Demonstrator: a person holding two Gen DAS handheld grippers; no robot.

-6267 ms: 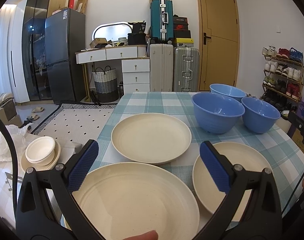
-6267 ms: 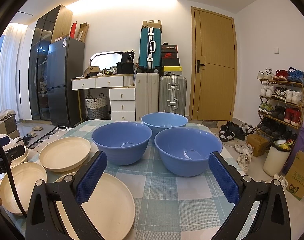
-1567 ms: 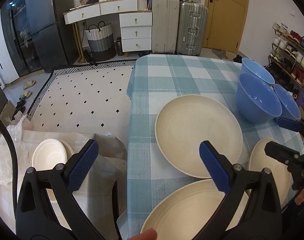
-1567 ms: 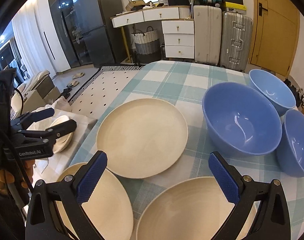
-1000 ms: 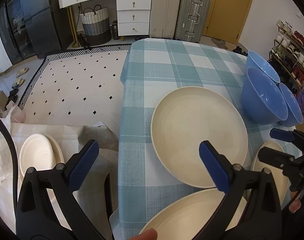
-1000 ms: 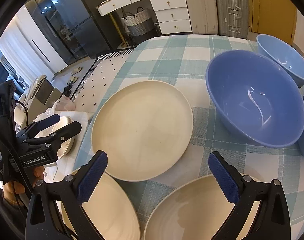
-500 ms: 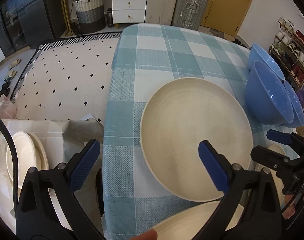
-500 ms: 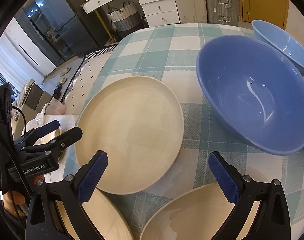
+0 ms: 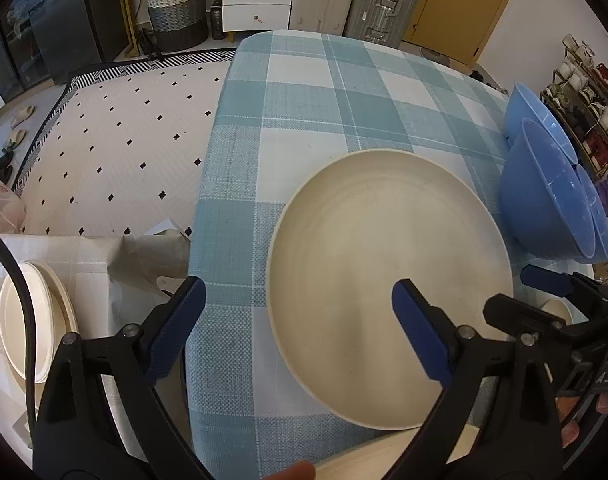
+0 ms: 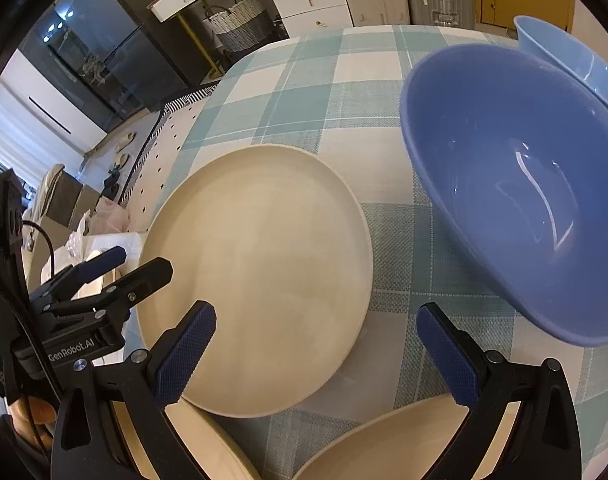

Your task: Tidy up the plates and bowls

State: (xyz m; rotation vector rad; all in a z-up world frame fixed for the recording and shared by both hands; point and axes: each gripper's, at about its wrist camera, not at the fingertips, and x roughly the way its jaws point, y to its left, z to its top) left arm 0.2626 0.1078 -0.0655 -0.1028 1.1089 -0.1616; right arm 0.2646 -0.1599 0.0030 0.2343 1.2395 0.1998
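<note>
A cream plate [image 9: 384, 264] [image 10: 256, 272] lies on the checked tablecloth near the table's left edge. My left gripper [image 9: 298, 320] hovers over its near-left rim, jaws wide and closing. The rim lies between the fingers, and the pads do not touch it. My right gripper [image 10: 316, 356] stands open above the plate's near-right rim and holds nothing. Each gripper shows in the other's view: the left gripper [image 10: 138, 264], the right gripper [image 9: 520, 296]. A large blue bowl [image 10: 504, 184] [image 9: 544, 200] stands right of the plate, a second bowl [image 10: 564, 52] behind it. Two more cream plates [image 10: 208, 448] [image 10: 384, 440] lie nearer.
The table's left edge [image 9: 200, 240] drops to a patterned rug. A stack of white dishes [image 9: 28, 320] sits on a lower cloth-covered surface at left. A third blue bowl [image 9: 596, 224] hugs the right side. Drawers, a basket and suitcases stand beyond the table.
Both grippers have come forward and lower over the far cream plate, which now fills more of each view. The left jaws have narrowed slightly.
</note>
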